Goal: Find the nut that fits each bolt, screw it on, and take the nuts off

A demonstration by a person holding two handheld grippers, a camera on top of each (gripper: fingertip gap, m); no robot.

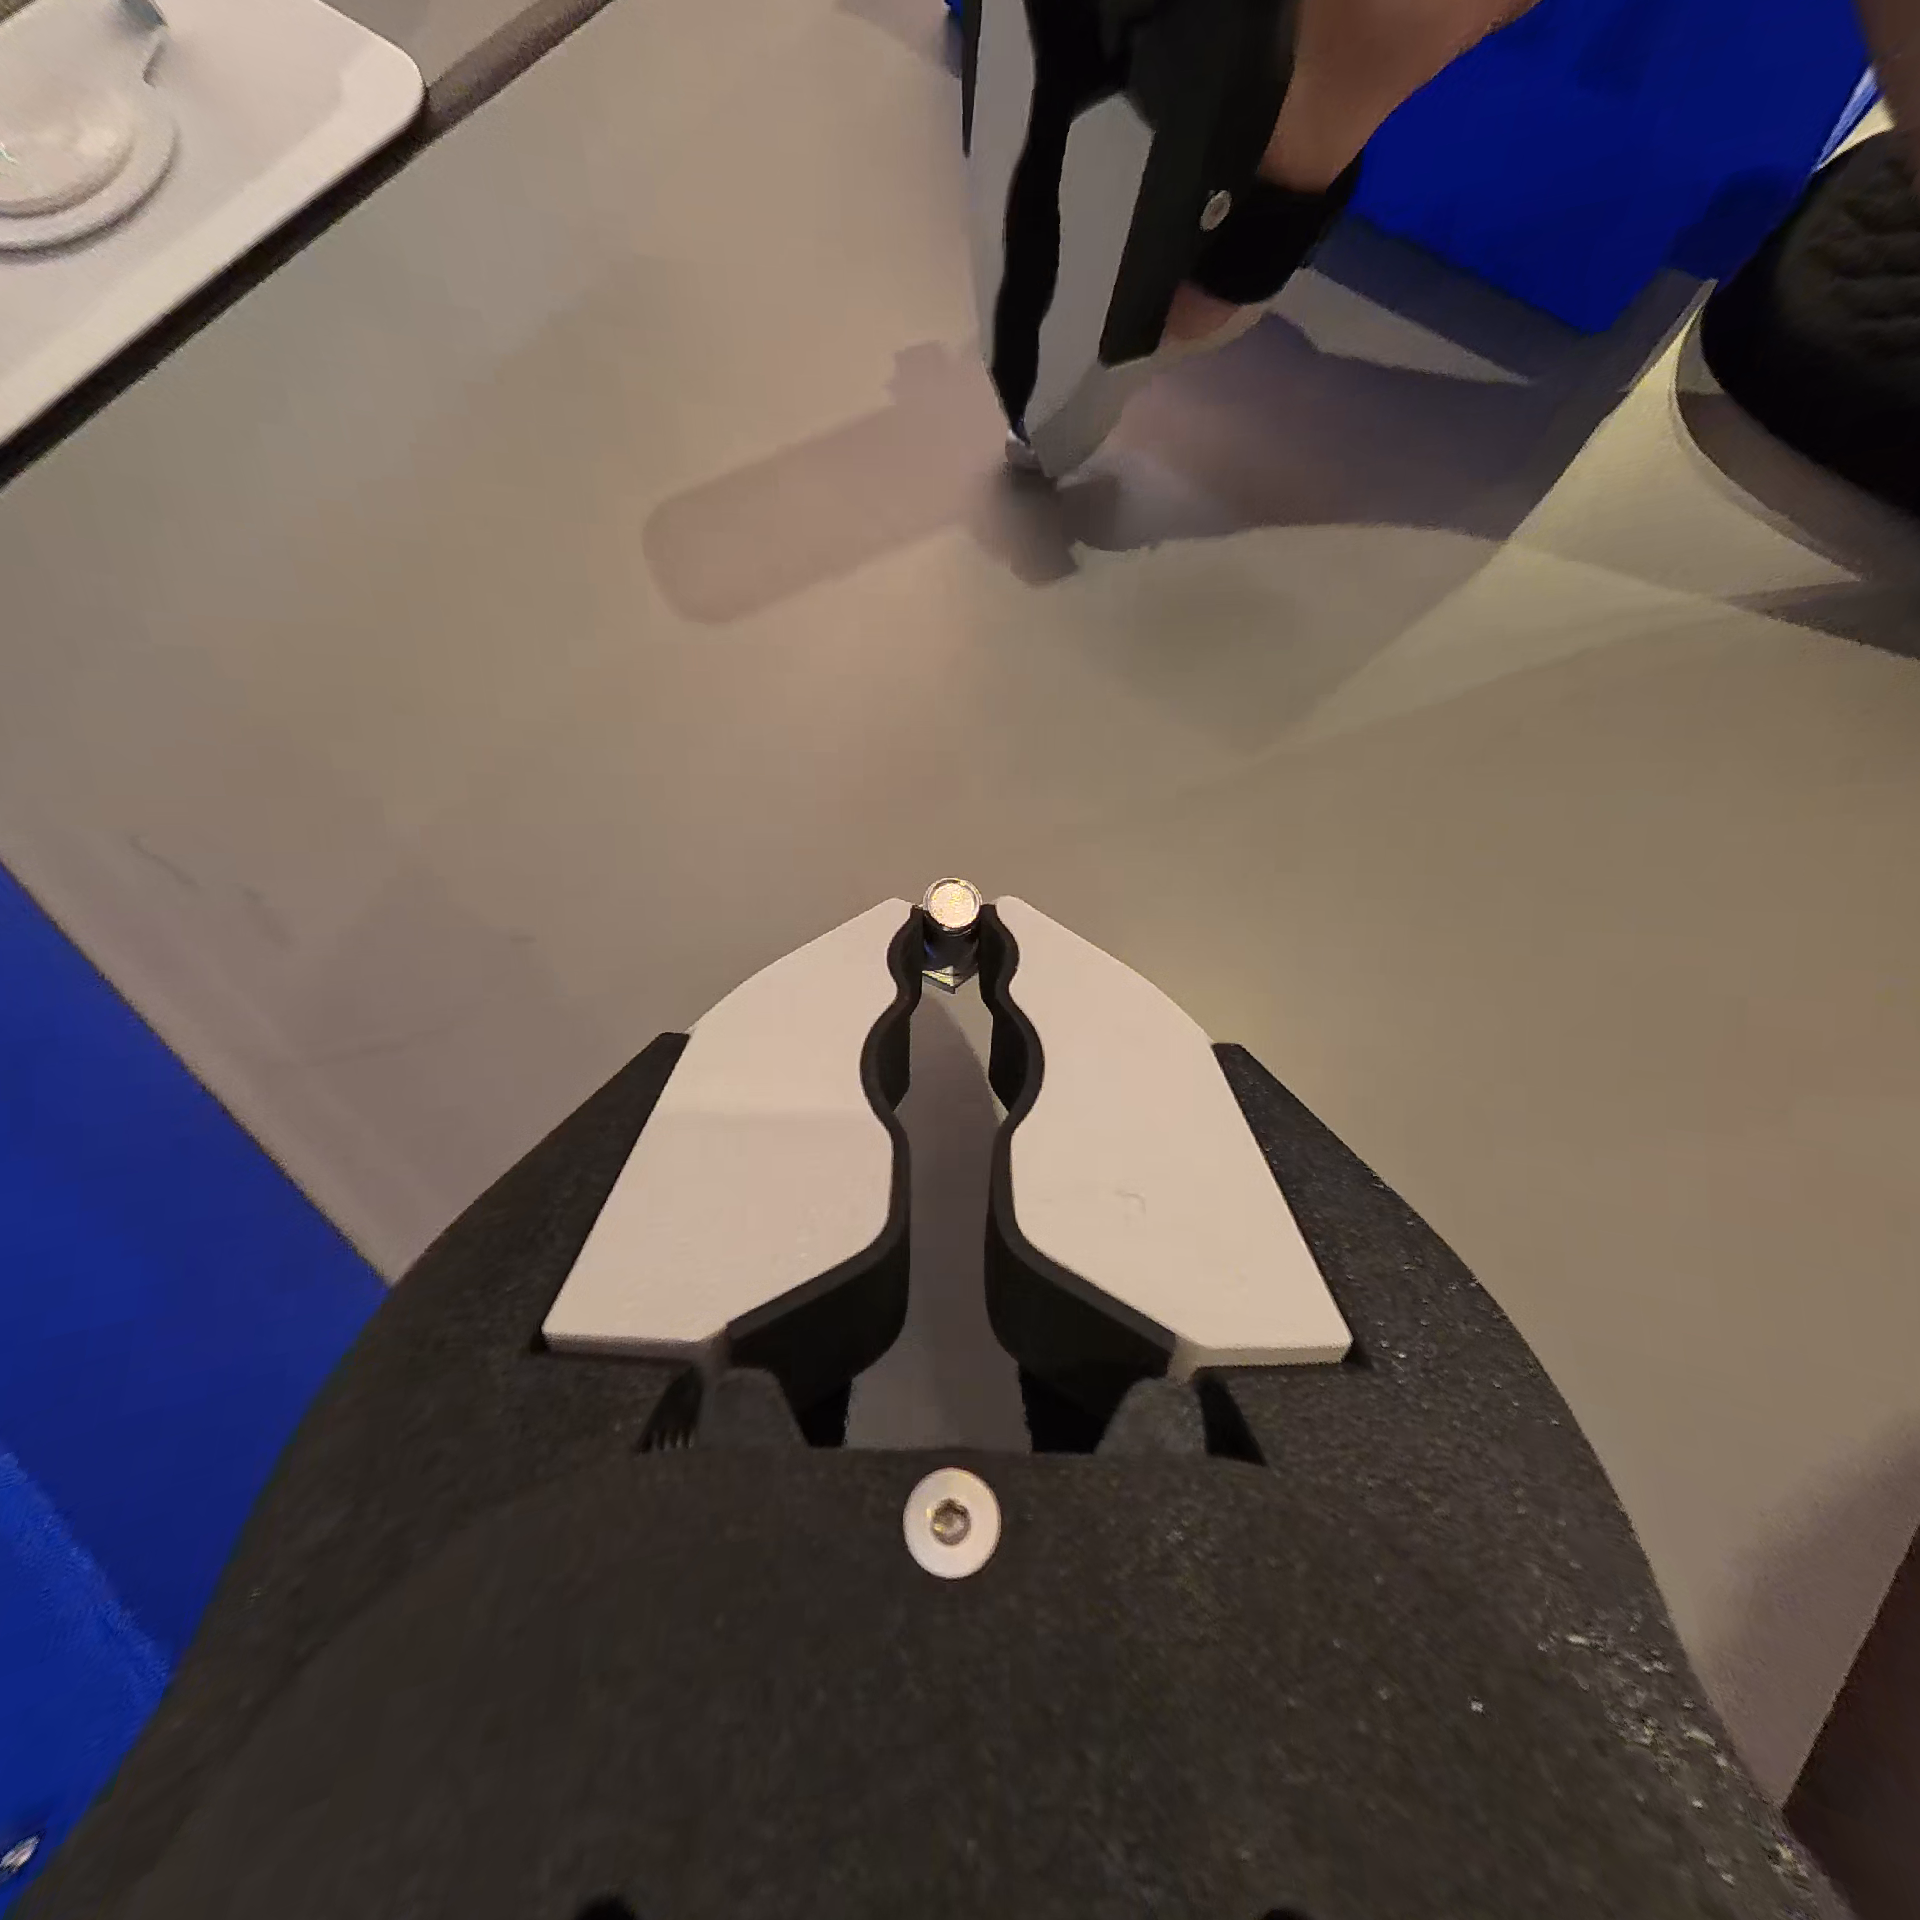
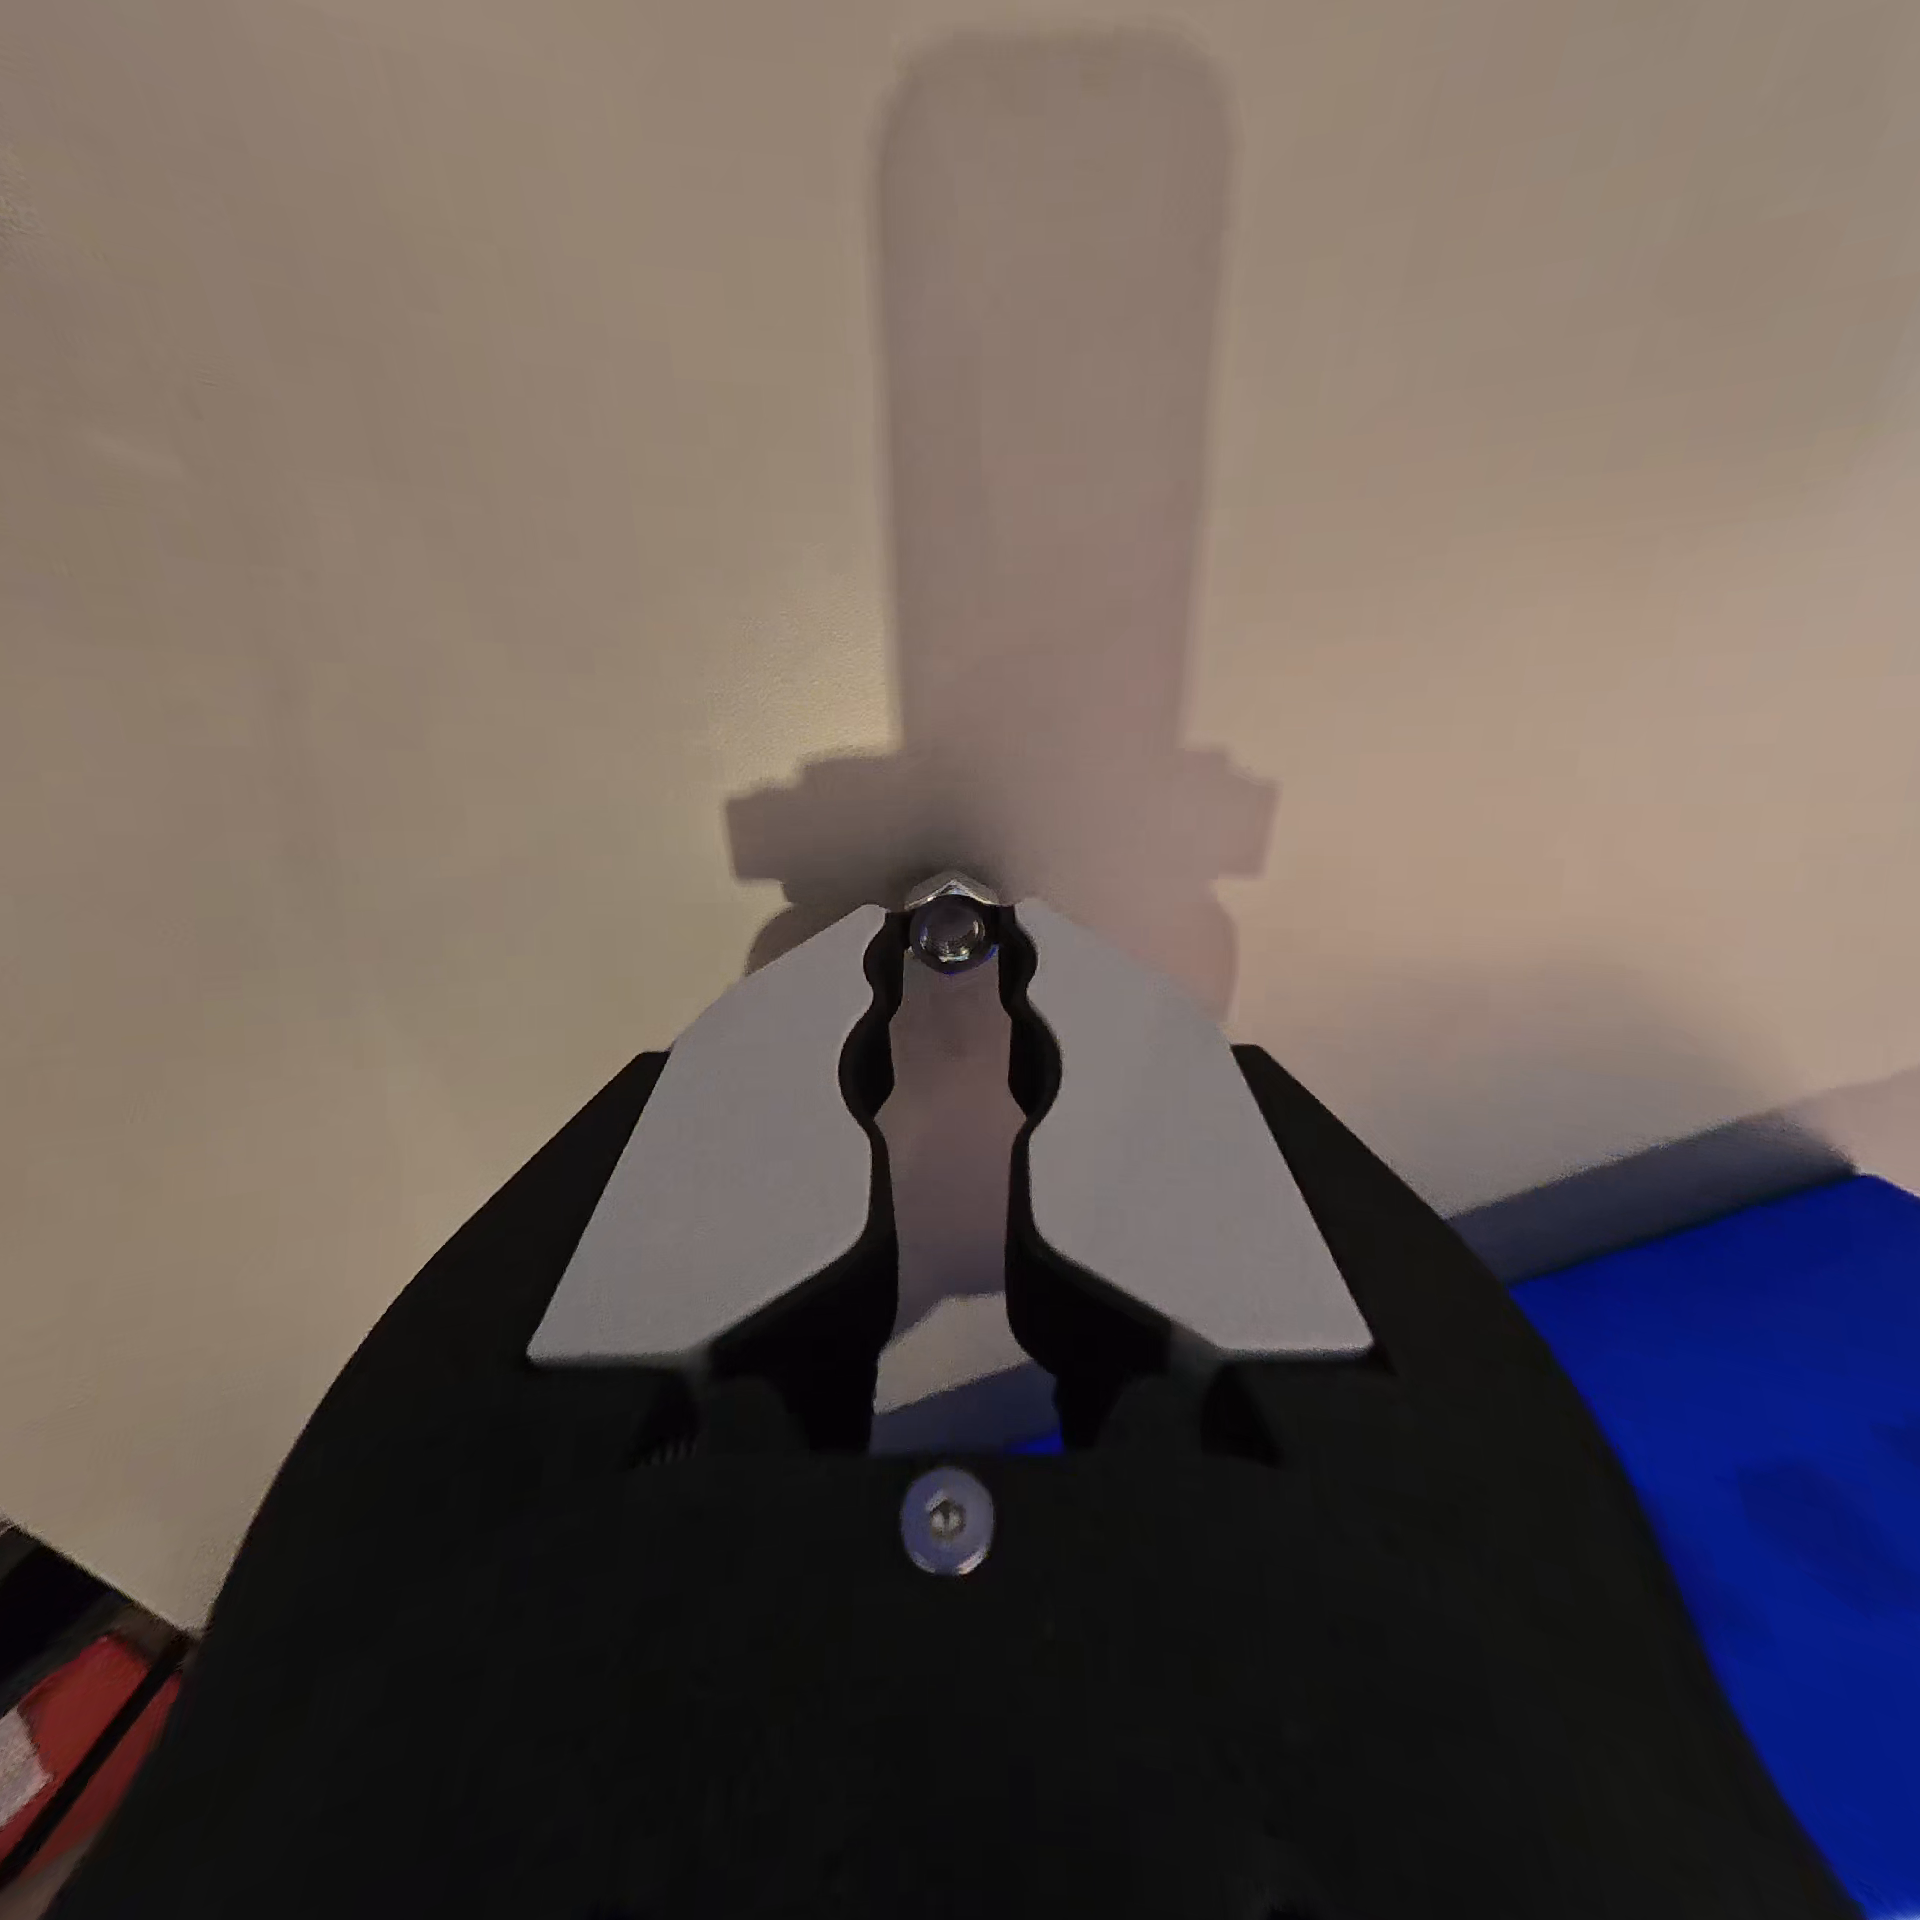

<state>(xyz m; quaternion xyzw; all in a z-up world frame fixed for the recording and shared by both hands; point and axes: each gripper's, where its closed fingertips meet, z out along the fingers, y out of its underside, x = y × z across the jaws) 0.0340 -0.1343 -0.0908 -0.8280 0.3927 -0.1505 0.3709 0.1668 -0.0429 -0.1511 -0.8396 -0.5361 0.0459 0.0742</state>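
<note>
My left gripper [image 1: 954,920] is shut on a small silver bolt [image 1: 953,902], whose shaft end points toward the camera and sticks out past the fingertips, above the grey table [image 1: 520,675]. My right gripper [image 2: 948,928] is shut on a silver hex nut [image 2: 948,920], with its tips down at the table surface. In the left wrist view the right gripper [image 1: 1039,452] shows farther off, upright, held by a hand, its tips touching the table.
A light grey tray [image 1: 260,135] with a clear round dish lies at the far left corner. Blue cloth [image 1: 135,1195] lies at the left edge, and blue cloth [image 2: 1714,1455] also lies at the right. A red and black object [image 2: 73,1714] sits lower left. Spacing between my two grippers at the tips: around 20 centimeters.
</note>
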